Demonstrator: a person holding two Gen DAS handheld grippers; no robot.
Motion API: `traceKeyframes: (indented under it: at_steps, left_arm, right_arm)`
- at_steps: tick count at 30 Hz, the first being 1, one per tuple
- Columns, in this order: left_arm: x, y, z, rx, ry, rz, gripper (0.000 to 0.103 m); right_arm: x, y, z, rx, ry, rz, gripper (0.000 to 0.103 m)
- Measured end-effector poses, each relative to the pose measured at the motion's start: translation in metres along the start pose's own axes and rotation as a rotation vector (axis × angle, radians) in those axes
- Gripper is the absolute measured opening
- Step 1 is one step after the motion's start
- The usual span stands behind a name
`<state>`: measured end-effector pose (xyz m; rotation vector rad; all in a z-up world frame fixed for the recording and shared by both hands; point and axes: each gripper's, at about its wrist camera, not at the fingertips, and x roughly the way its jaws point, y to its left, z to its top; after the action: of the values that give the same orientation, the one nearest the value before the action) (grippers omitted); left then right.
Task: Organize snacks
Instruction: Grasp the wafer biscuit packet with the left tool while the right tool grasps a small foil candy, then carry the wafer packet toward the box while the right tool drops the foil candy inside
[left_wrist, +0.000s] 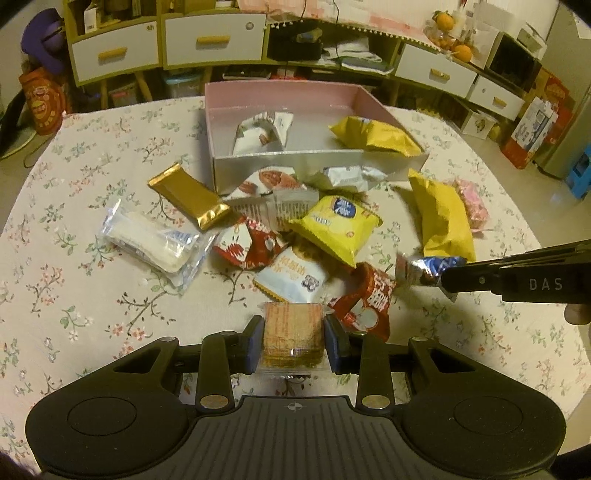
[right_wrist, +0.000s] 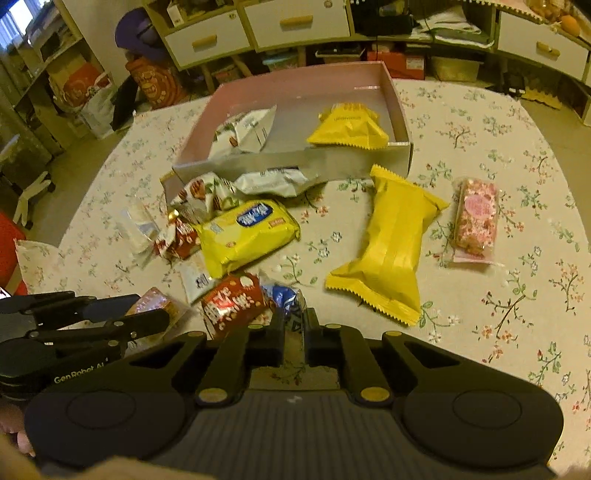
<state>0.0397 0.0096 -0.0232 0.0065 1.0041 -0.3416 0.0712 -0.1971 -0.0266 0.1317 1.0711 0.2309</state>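
Observation:
My left gripper (left_wrist: 293, 338) is shut on a clear-wrapped brown wafer snack (left_wrist: 292, 328), low over the table near its front. My right gripper (right_wrist: 294, 325) is shut on a blue and silver snack packet (right_wrist: 288, 301); that packet also shows in the left wrist view (left_wrist: 424, 269), at the right gripper's tip. The open pink box (left_wrist: 282, 157) stands at the back and holds a white packet (left_wrist: 264, 131) and a yellow packet (left_wrist: 373, 134). In front of the box lies a pile of loose snacks: a gold bar (left_wrist: 188, 197), a yellow bag (left_wrist: 338, 225), red packets (left_wrist: 365, 302).
A long yellow packet (right_wrist: 391, 251) and a pink snack bar (right_wrist: 476, 218) lie to the right of the pile on the floral tablecloth (right_wrist: 517, 314). A clear-wrapped white snack (left_wrist: 151, 240) lies at the left. Drawer cabinets (left_wrist: 214, 38) stand behind the table.

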Motion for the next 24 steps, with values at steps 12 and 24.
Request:
traceKeyframes:
  at_steps: [12,24]
  left_arm:
    - [-0.009,0.003,0.012,-0.019,-0.035,-0.004,0.031]
    - [-0.003,-0.001,0.008,-0.008,-0.004,-0.014,0.032]
  right_arm:
    - [-0.005,-0.007,0.013,0.048,-0.021,0.012,0.002]
    - [0.017,-0.016,0.016,0.132,0.045,-0.003,0.040]
